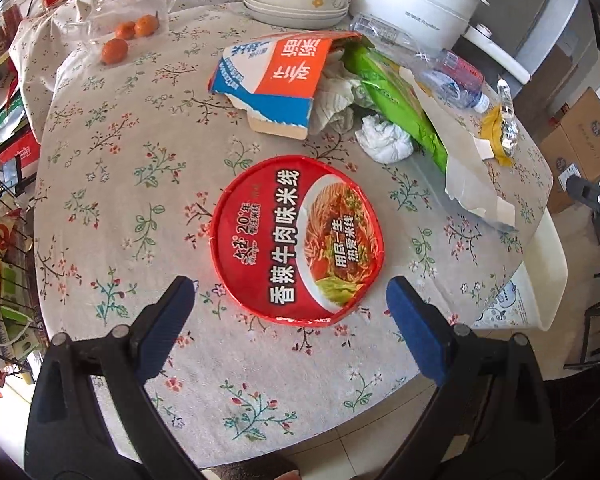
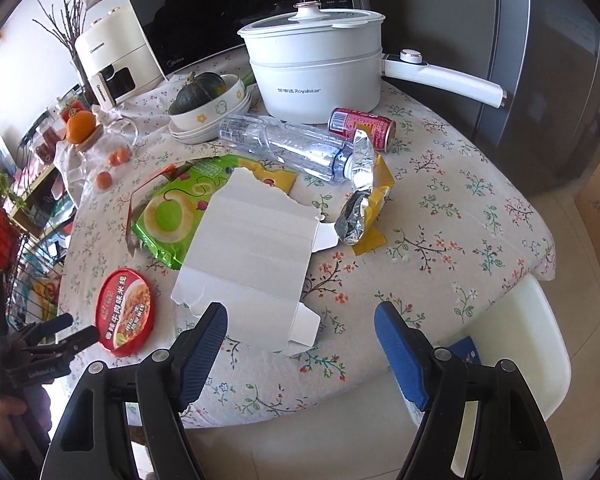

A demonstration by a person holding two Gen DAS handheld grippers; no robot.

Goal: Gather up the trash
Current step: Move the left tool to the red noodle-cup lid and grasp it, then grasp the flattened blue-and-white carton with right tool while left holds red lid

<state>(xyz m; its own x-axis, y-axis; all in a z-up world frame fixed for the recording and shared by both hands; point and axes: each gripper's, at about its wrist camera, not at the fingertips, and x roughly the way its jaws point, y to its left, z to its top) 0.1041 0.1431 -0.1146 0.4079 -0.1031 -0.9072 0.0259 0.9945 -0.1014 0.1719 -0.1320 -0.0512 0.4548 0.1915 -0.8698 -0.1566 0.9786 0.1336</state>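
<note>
A round red noodle-cup lid (image 1: 298, 240) lies flat on the floral tablecloth, just ahead of my open, empty left gripper (image 1: 290, 296); it also shows in the right wrist view (image 2: 126, 312). Behind it lie a torn orange-and-blue carton (image 1: 270, 80), crumpled tissues (image 1: 386, 140), a green wrapper (image 2: 172, 212), torn white cardboard (image 2: 252, 252), a clear plastic bottle (image 2: 288, 146), a red can (image 2: 362, 126) and a yellow foil wrapper (image 2: 366, 204). My right gripper (image 2: 300, 324) is open and empty over the table's front edge, at the cardboard's near edge. The left gripper (image 2: 74, 332) shows there too.
A white electric pot (image 2: 320, 76) stands at the back with stacked bowls holding a squash (image 2: 204, 92). Small oranges (image 1: 116, 50) and a glass jar (image 1: 128, 8) sit at the far left. A white chair (image 2: 540, 352) is under the table's right edge. A wire rack (image 1: 4, 240) stands left.
</note>
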